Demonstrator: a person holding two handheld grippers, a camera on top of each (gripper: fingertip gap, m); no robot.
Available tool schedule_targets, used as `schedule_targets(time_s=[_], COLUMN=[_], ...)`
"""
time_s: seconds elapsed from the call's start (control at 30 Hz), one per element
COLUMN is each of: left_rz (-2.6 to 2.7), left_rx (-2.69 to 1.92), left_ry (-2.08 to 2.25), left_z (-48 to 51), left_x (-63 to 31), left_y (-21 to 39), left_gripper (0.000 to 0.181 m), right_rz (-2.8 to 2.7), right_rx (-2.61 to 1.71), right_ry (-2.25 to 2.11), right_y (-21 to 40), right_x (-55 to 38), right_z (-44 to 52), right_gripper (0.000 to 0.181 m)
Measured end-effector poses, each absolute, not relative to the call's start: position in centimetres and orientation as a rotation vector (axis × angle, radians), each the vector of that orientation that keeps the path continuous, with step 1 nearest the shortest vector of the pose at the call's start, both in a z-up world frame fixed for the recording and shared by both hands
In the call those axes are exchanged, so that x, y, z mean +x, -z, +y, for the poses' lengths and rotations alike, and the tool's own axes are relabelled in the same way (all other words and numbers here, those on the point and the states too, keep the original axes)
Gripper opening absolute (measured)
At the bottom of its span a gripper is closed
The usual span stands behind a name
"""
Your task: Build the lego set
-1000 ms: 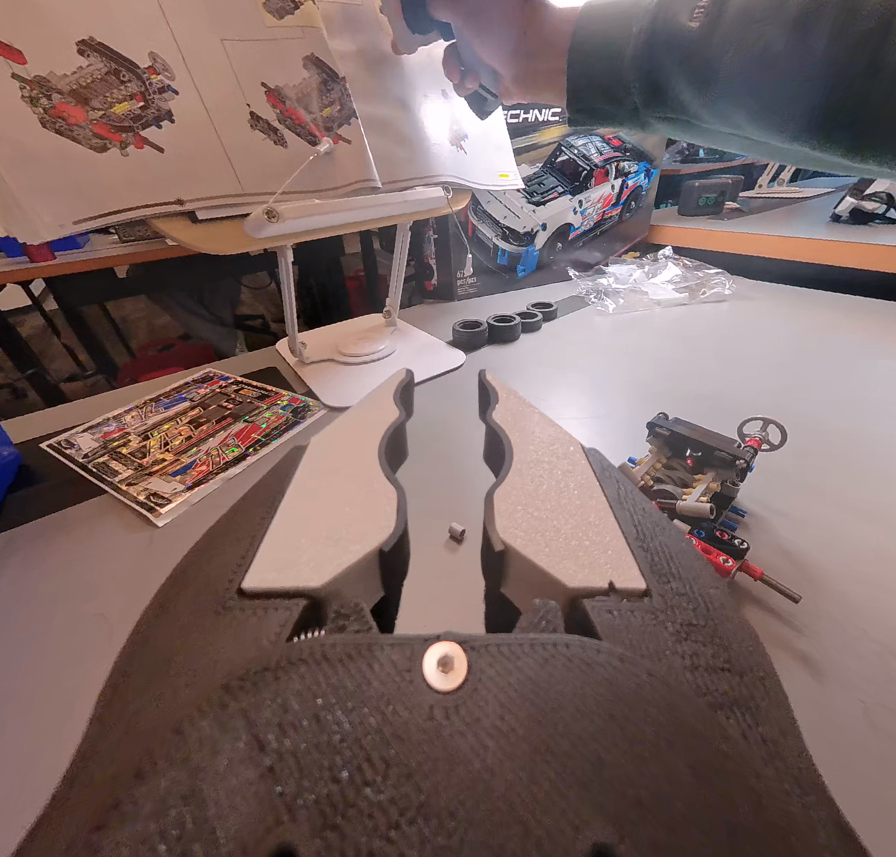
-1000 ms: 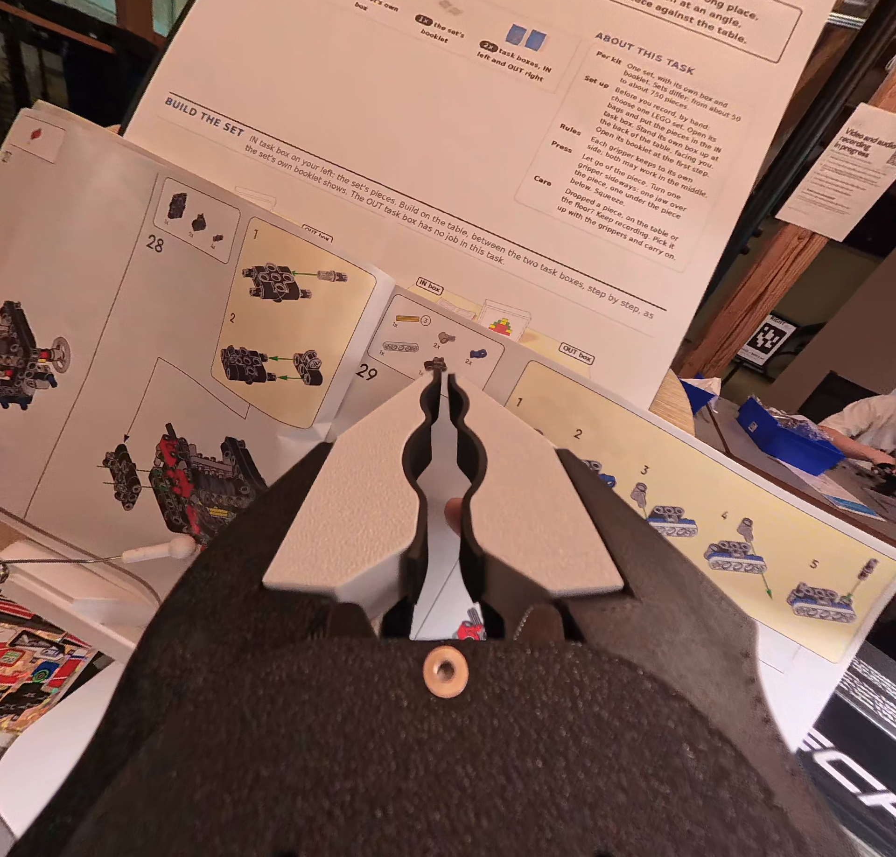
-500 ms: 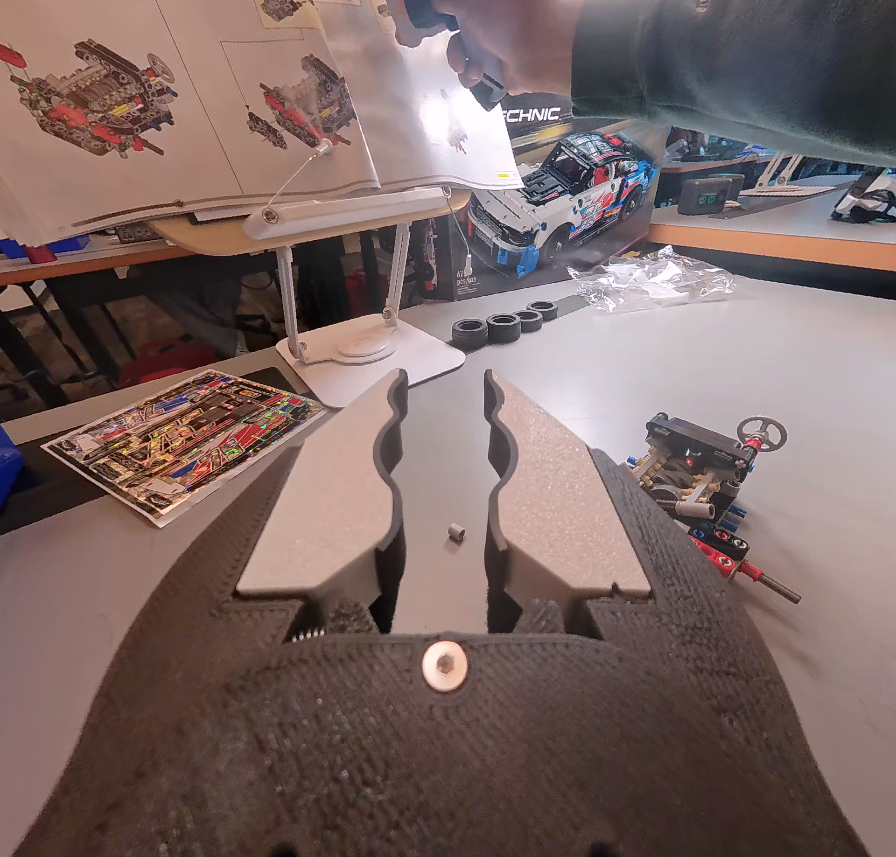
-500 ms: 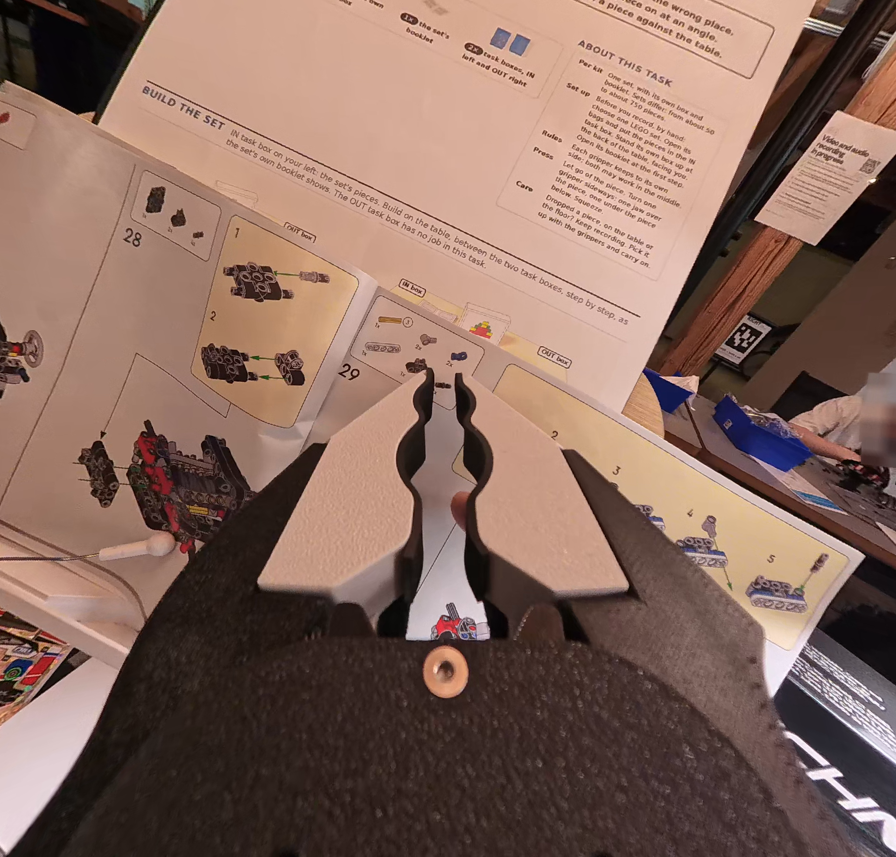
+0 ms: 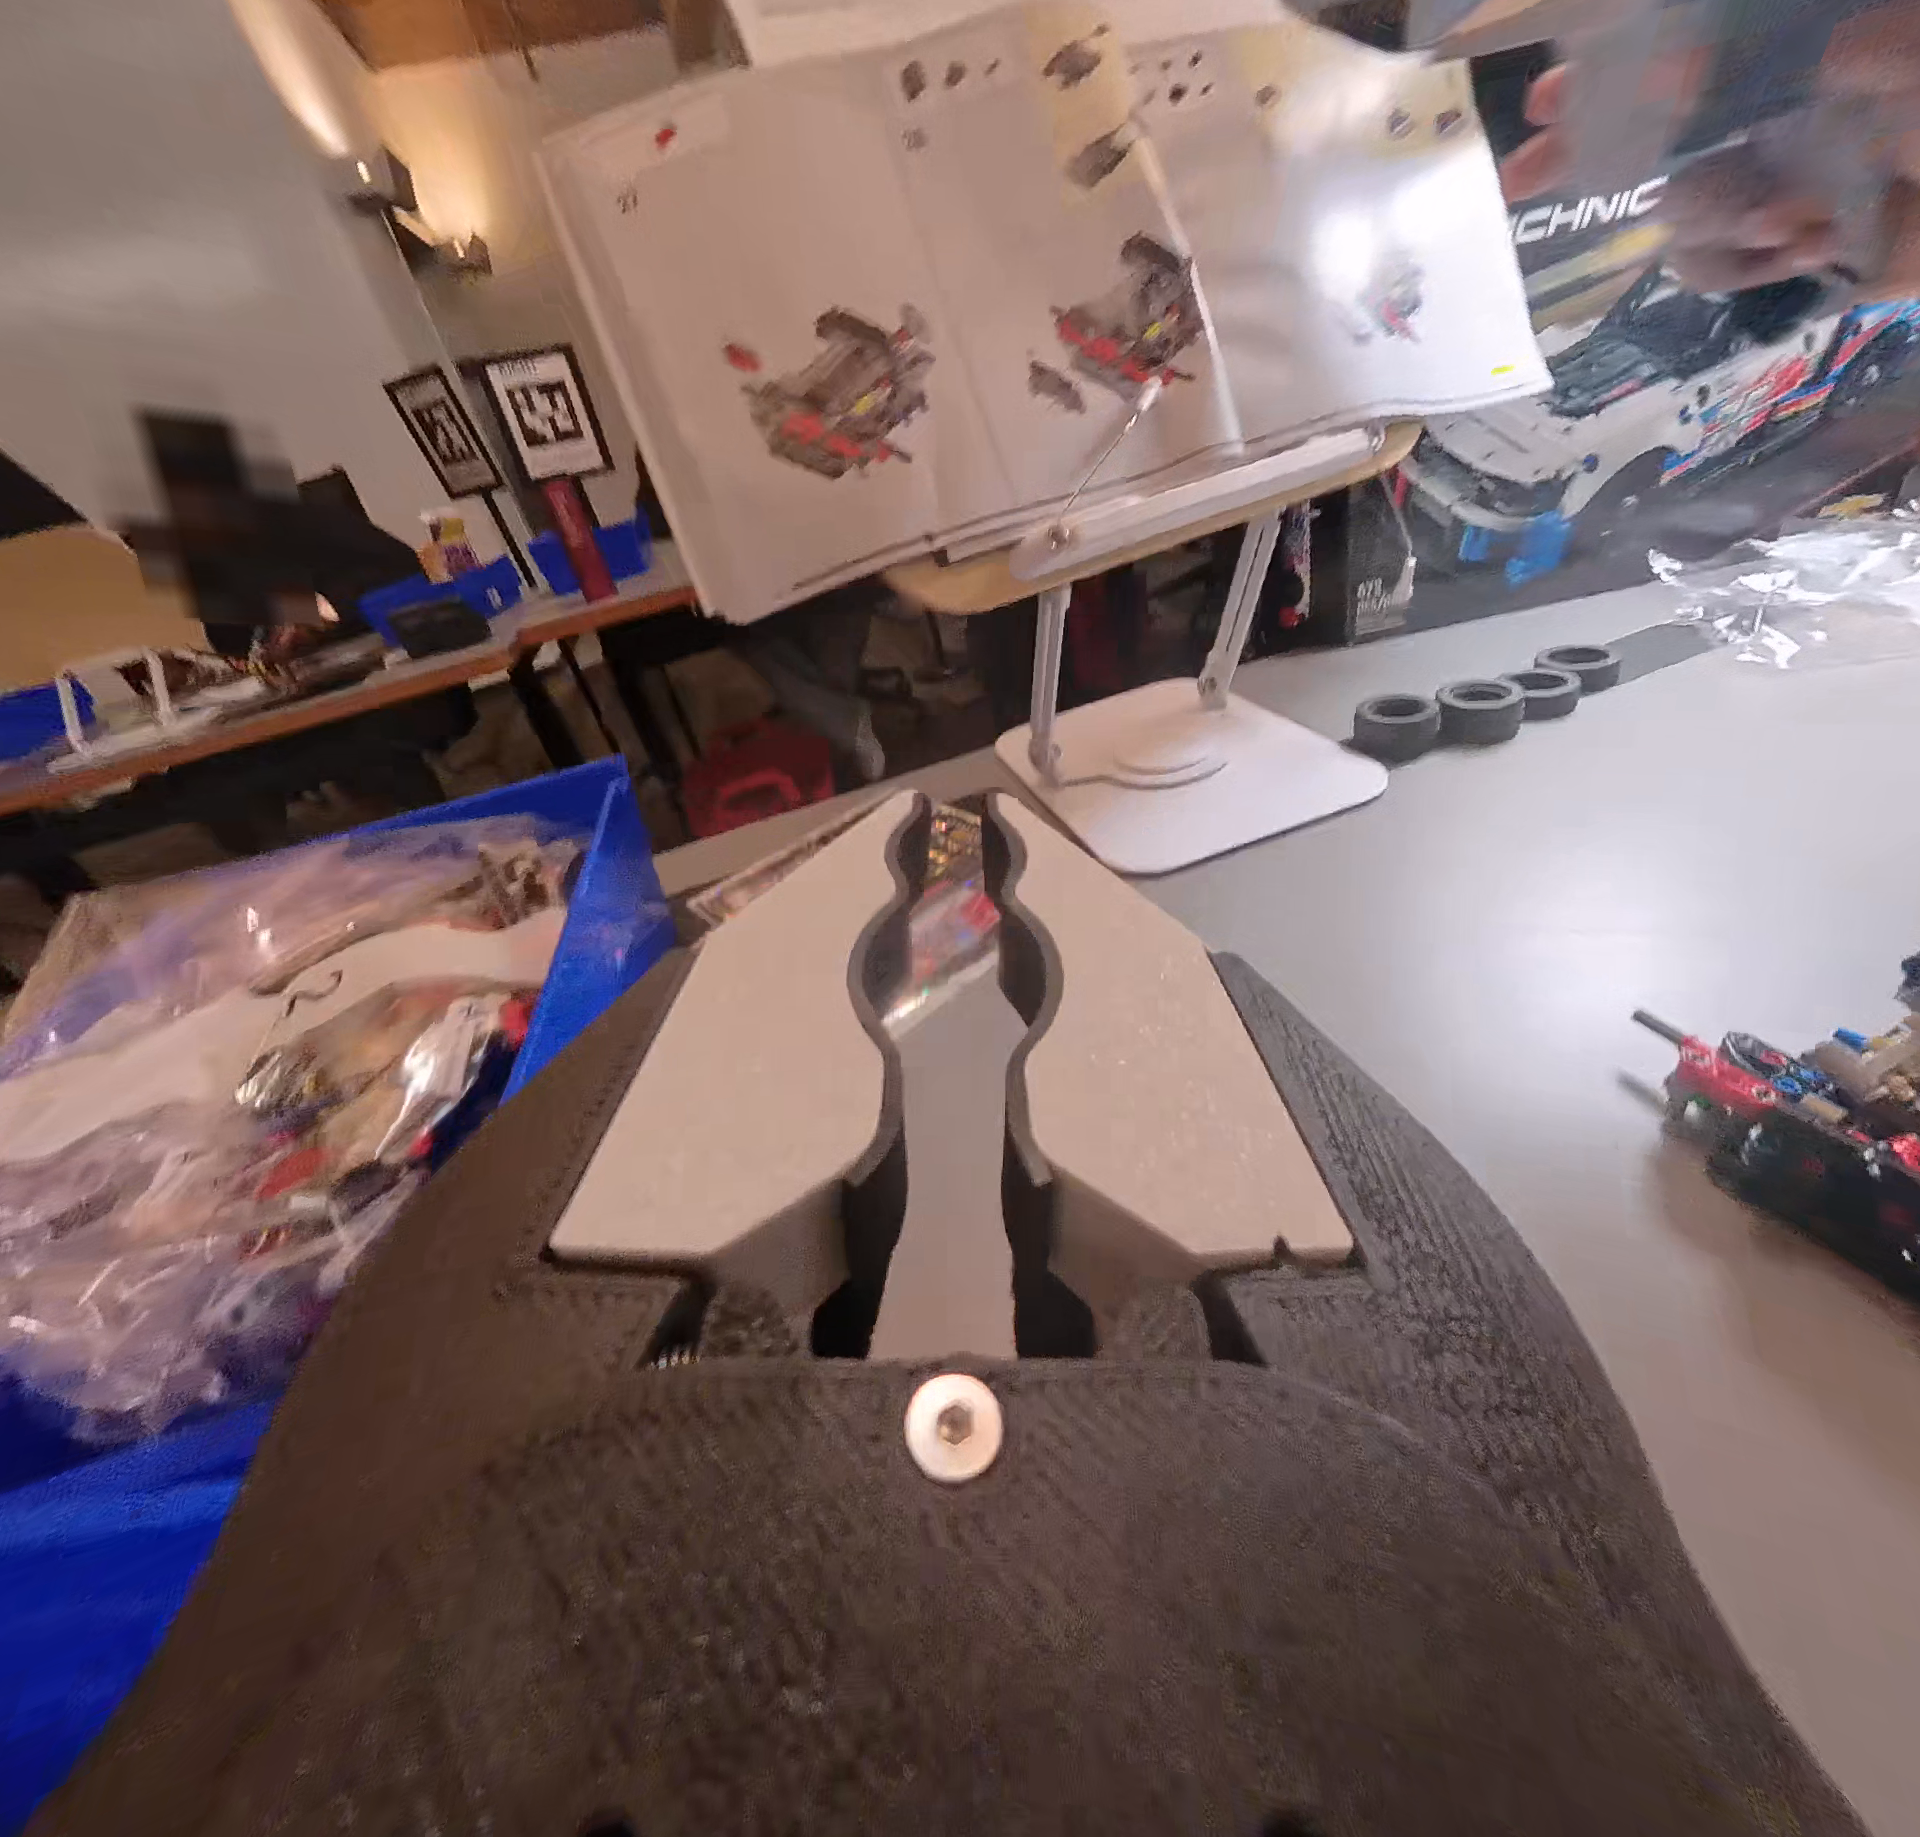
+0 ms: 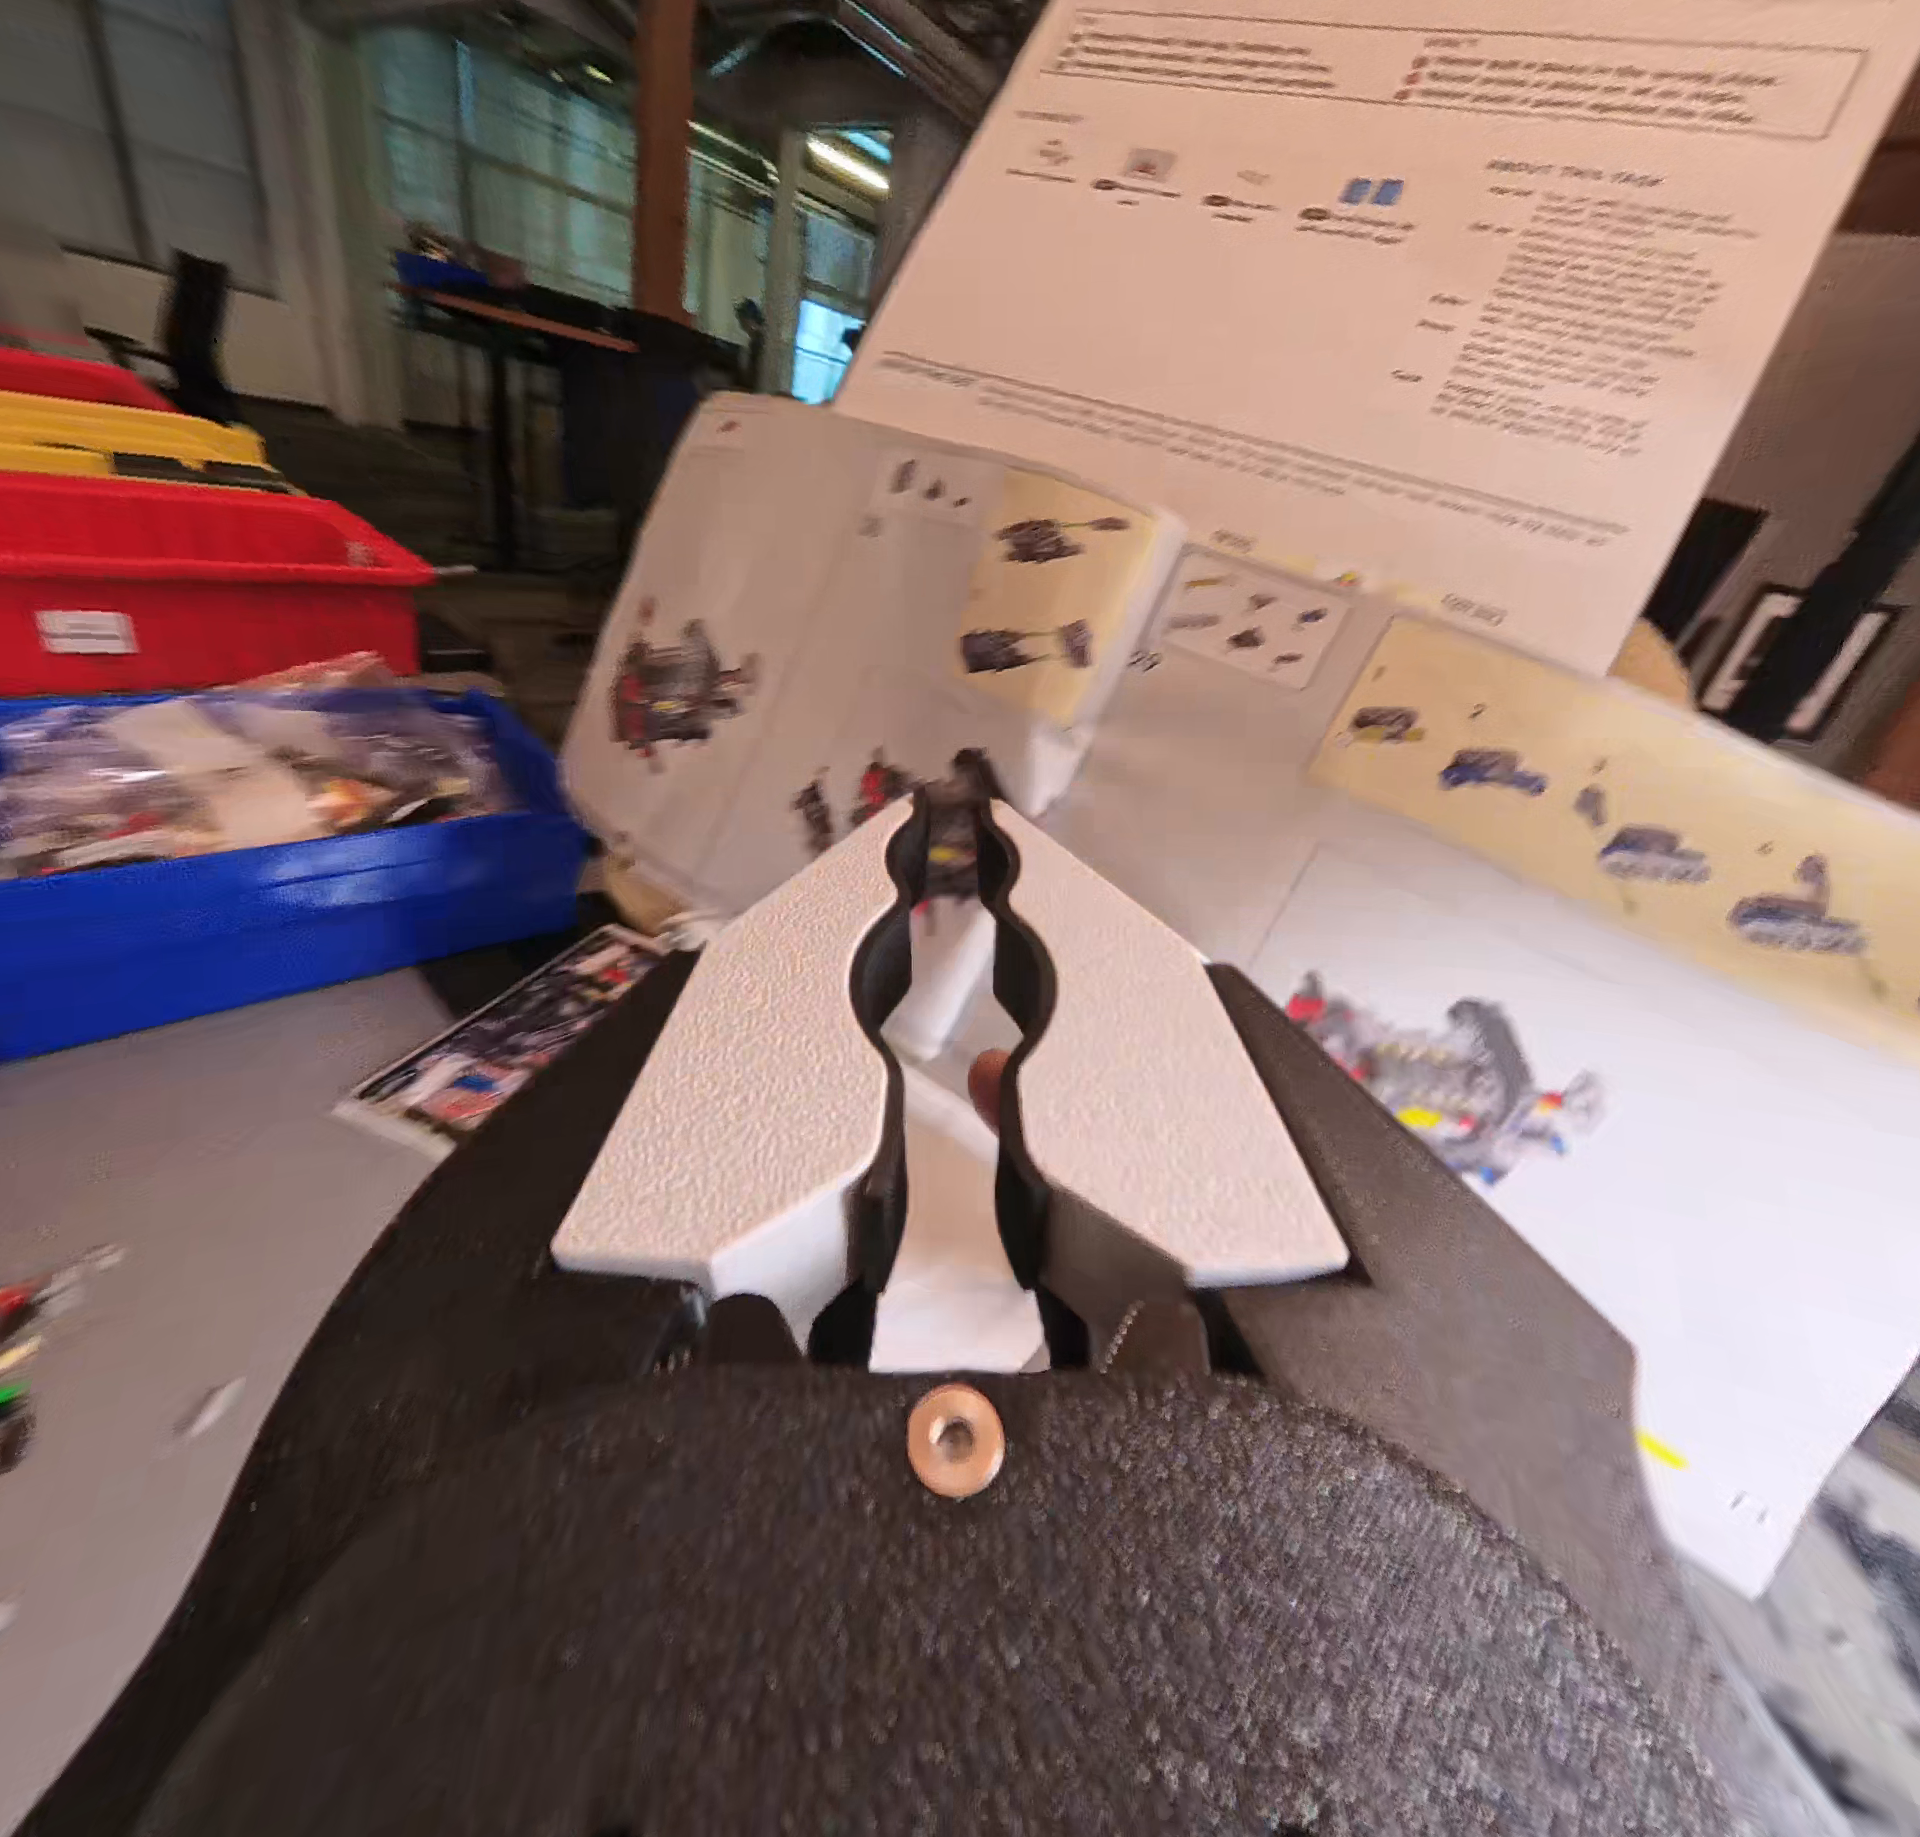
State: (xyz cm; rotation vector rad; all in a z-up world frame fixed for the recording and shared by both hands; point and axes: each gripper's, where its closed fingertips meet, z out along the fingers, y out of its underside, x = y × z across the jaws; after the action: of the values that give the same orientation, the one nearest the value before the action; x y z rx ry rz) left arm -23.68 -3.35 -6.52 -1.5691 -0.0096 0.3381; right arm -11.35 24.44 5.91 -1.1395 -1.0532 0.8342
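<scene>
Moved: both views are swinging left compared to a second ago, so the blue bin (image 5: 582, 914) of bagged parts is now showing in the left wrist view, and the small grey piece that was lying between the left fingers is no longer in sight.
Blur: both pictures are smearing a lot, so the booklet (image 5: 935, 312) drawings are reading as dark and red blobs only.
Cut off: the half-built lego model (image 5: 1808, 1143) is running off the right edge of the left view; only its black, red and blue end with a dark axle sticking out is showing.
Hidden: the sticker sheet (image 5: 951, 914) is mostly sitting behind the left gripper (image 5: 951, 821).
Left gripper: hanging over the table (image 5: 1507, 935) with a narrow gap between its fingers, gripping nothing.
Right gripper (image 6: 954, 811): also parted a little, pointing at the booklet on its stand (image 5: 1195, 779); whether it is pinching the page, I can't tell.
Tyres: four black tyres (image 5: 1486, 696) are lining up just beside the stand.
Right hand: a blurry hand (image 5: 1704, 146) is hovering by the box (image 5: 1662, 416).
</scene>
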Motion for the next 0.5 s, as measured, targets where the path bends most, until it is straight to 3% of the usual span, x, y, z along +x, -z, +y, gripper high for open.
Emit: schedule_targets(time_s=[0.3,0.5], left_rz=[0.096,0.061], left_rx=[-2.043,-2.215], left_ry=[-0.102,-0.102], left_z=[-4.9,-5.8], left_x=[-22.8,-23.4], left_y=[16.4,19.6], left_gripper=[0.011,0.015], right_rz=[-1.165,-1.092], right_rx=[-1.253,-1.385], right_ry=[-0.975,-0.981], right_y=[5.3,11.8], right_x=[0.9,7.0], right_z=[12.0,8.4], right_gripper=[0.007,0.007])
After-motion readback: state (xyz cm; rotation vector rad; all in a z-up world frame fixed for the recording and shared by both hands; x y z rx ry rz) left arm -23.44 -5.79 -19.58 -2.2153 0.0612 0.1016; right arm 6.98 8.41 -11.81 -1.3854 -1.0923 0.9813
